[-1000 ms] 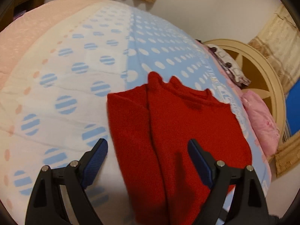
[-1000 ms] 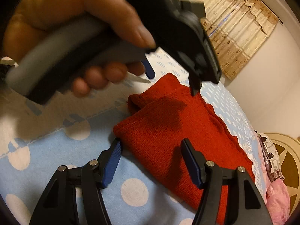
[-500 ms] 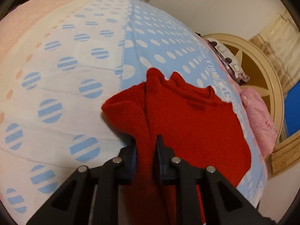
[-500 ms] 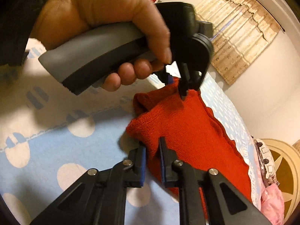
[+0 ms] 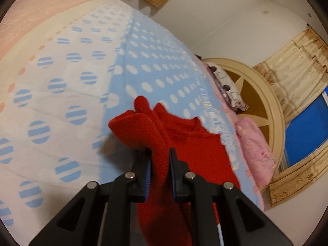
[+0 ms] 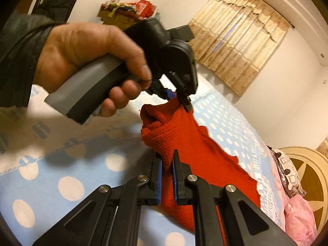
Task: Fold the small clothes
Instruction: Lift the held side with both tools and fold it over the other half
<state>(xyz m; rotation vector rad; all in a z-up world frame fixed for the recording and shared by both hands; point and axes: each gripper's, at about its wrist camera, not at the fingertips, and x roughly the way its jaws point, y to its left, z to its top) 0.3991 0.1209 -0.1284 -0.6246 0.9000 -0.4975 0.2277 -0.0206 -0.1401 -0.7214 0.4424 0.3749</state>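
A red knitted sweater lies folded lengthwise on the dotted blue and white blanket. My left gripper is shut on its near edge, with a bunch of knit pinched between the blue pads and lifted off the blanket. In the right wrist view, the right gripper is shut on another corner of the same sweater, also raised. Beyond it, a person's hand holds the left gripper, which pinches the far corner. The rest of the sweater trails down toward the bed's edge.
A pink pillow and a patterned cushion lie against the round cream headboard at the right. Beige curtains hang on the wall. Boxes and clutter stand behind the hand.
Both grippers went from open around the sweater's edge to shut on it. Since then both have risen, pulling the pinched corners up off the blanket.
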